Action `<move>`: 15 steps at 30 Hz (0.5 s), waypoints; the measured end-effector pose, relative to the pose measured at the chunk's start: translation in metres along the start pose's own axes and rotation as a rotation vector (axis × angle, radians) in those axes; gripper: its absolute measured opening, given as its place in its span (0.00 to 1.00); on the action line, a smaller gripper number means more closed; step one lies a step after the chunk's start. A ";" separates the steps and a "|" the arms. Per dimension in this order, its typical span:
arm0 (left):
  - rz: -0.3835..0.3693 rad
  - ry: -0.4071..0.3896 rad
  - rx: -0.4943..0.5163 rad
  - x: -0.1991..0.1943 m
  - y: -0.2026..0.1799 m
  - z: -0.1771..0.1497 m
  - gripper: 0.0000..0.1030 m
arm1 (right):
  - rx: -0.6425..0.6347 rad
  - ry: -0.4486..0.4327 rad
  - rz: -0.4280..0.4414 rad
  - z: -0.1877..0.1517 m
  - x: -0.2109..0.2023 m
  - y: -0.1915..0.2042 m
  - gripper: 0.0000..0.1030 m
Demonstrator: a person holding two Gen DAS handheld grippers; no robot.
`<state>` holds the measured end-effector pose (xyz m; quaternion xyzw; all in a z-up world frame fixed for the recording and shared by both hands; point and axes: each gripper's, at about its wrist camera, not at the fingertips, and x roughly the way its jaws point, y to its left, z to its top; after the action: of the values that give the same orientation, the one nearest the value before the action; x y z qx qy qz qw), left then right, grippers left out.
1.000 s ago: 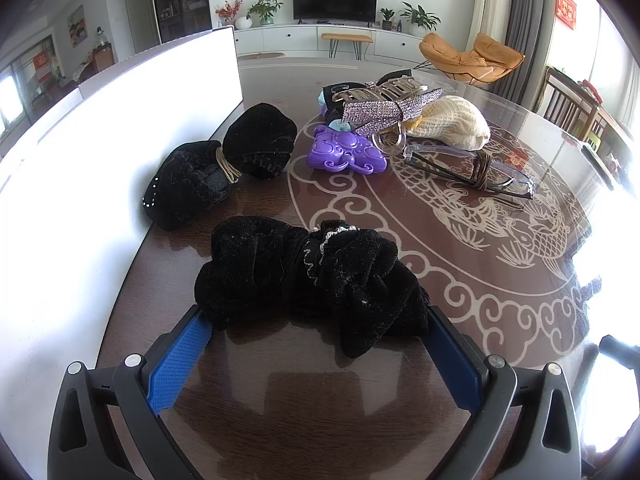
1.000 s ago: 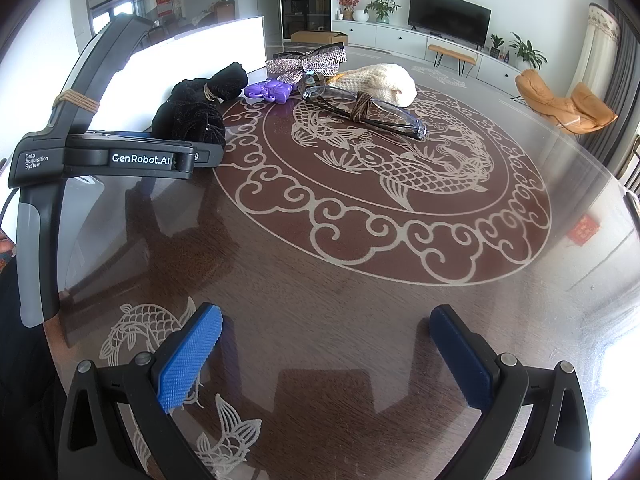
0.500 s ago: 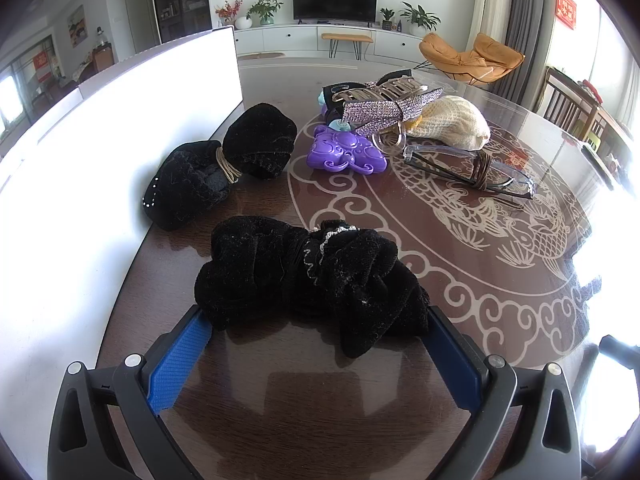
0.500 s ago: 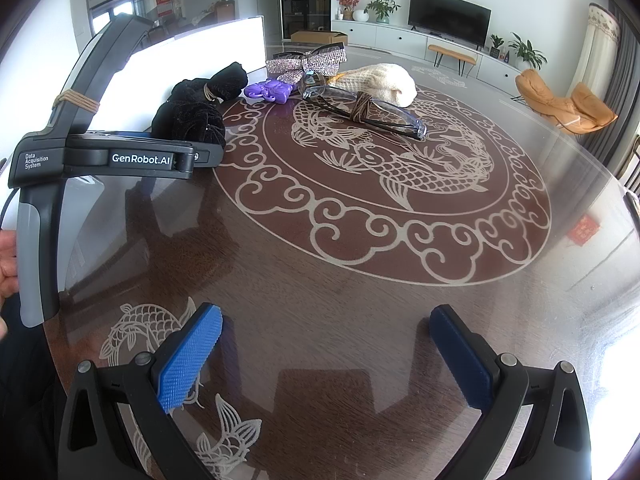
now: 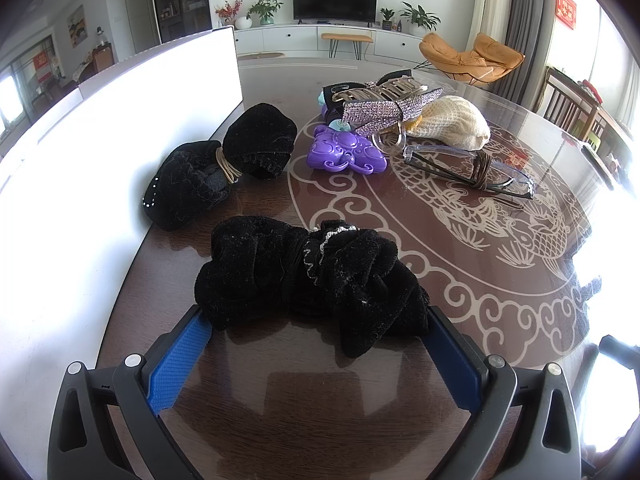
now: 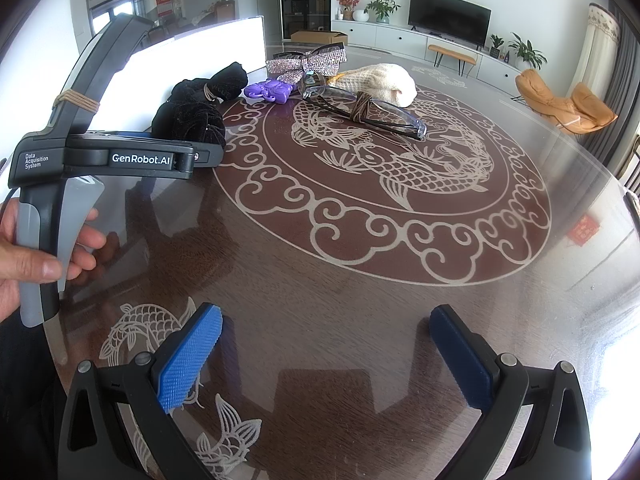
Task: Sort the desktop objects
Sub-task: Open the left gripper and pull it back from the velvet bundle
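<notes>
A black velvet scrunchie (image 5: 308, 280) with a pearl trim lies on the brown patterned table (image 5: 460, 320). My left gripper (image 5: 314, 320) is open, its blue fingertips on either side of the scrunchie's near edge. Farther back sit a black velvet bow (image 5: 224, 164) with a gold band, a purple clip (image 5: 344, 152), a rhinestone bow (image 5: 388, 110), a cream knitted pouch (image 5: 456, 122) and glasses (image 5: 472, 170) wrapped with a brown tie. My right gripper (image 6: 326, 316) stands open over bare table, far from the objects.
A tall white board (image 5: 120, 120) runs along the table's left side, close behind the black bow. In the right wrist view a hand (image 6: 24, 256) holds the left gripper's handle (image 6: 40, 216). The table's round rim (image 6: 600, 184) curves at the right.
A hand has come into the right wrist view and closed its fingers round the left gripper's handle. Both grippers and all objects are where they were.
</notes>
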<state>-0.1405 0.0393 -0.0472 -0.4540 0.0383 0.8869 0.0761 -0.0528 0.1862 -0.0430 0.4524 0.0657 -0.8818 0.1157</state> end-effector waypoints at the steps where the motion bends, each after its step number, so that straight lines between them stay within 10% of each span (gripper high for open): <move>1: 0.000 0.000 0.001 0.000 0.000 0.000 1.00 | 0.000 0.000 0.000 0.000 0.000 0.000 1.00; 8: 0.003 0.038 0.002 -0.016 0.010 -0.017 1.00 | 0.000 0.000 0.000 0.000 0.000 0.000 1.00; 15: -0.106 -0.088 -0.076 -0.062 0.052 -0.069 1.00 | 0.000 0.000 0.001 0.000 0.000 0.000 1.00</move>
<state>-0.0585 -0.0278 -0.0377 -0.4185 -0.0228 0.9016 0.1072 -0.0529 0.1862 -0.0428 0.4524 0.0656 -0.8818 0.1160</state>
